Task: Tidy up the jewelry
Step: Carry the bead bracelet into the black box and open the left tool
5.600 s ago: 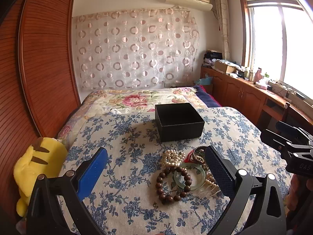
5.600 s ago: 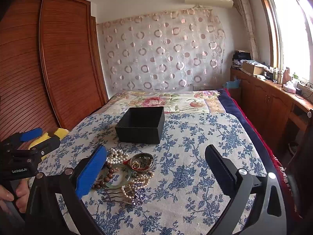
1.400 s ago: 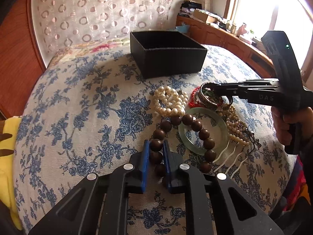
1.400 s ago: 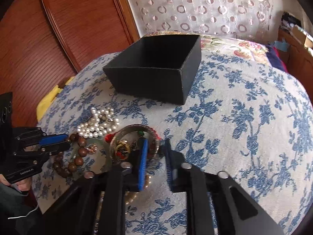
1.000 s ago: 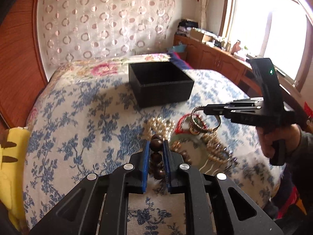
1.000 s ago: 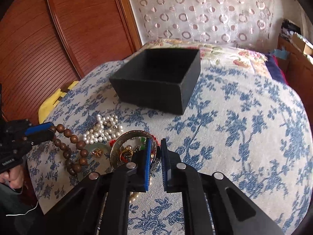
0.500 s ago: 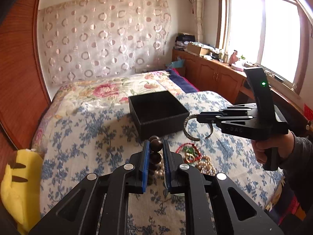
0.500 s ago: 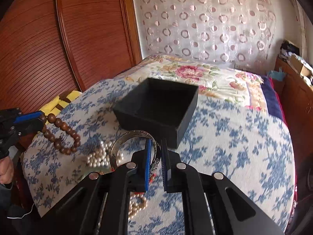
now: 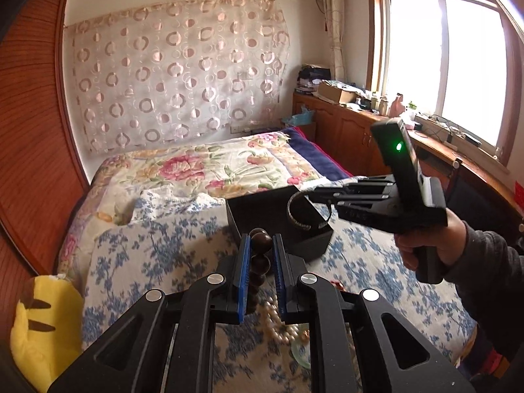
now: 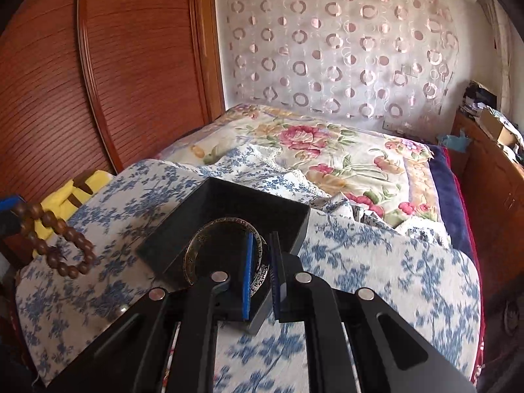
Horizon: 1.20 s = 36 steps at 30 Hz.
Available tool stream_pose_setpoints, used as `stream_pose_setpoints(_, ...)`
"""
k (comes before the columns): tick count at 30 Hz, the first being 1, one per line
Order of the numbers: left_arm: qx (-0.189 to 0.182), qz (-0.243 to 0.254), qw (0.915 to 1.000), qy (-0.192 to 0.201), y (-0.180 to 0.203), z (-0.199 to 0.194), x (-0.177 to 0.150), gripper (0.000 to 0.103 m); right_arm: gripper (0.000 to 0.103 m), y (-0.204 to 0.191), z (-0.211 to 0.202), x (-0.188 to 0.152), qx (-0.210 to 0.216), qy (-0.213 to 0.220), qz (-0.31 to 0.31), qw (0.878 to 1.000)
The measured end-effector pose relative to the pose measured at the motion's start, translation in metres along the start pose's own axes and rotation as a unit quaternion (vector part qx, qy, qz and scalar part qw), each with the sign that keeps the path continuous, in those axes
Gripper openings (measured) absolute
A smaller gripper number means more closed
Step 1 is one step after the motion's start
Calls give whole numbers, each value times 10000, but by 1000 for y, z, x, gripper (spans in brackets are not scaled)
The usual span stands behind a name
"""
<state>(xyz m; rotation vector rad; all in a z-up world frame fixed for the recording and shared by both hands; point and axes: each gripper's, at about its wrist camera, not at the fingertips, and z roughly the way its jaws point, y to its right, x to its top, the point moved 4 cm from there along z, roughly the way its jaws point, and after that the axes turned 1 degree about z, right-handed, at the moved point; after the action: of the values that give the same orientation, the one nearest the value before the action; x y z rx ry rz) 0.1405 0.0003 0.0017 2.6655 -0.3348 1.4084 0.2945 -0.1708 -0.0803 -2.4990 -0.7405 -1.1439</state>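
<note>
A: The right tool [image 10: 260, 262] is clenched on the metal bangle [image 10: 196, 249], hanging over the black box [image 10: 226, 193] on the bed [image 10: 376, 255].

B: The left tool [image 9: 260, 262] clamps the wooden bead bracelet [image 9: 260, 240]; dangling beads might snag the rim.

Your way into the black box [image 10: 226, 203] is open from above — only the metal bangle [image 10: 226, 252] hangs over it; left of it, the bed [image 10: 137, 203] lies bare.

Faint lettering on the right gripper [image 9: 314, 193] body, perhaps a brand, too blurred to read
</note>
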Motion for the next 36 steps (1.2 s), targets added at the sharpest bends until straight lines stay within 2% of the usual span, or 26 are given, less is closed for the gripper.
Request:
stream_pose_setpoints(7,92,-61,9999,-77,-12,23,14,12,11,-9,31,-3,103,-236,-317,9992)
stream_pose_setpoints(10,102,-61,9999,-118,-14,33,18,12,15,-12,37,-7,155,-340,-351,9987)
stream_pose_setpoints(13,88,-52,9999,-123,-14,42,24,12,20,-11,35,-6,230,-282,-330,9988)
stream_pose_setpoints(19,26,45,9999,-89,-11,58,40,12,21,4,17,-3,317,-132,-183,9992)
stream_pose_setpoints(23,-50,140,9998,-113,-4,77,50,12,21,17,9,-8,169,-101,-140,9997)
stream_pose_setpoints(36,-181,253,9982,-521,12,153,60,13,21,42,0,-33,19,-162,98,9998)
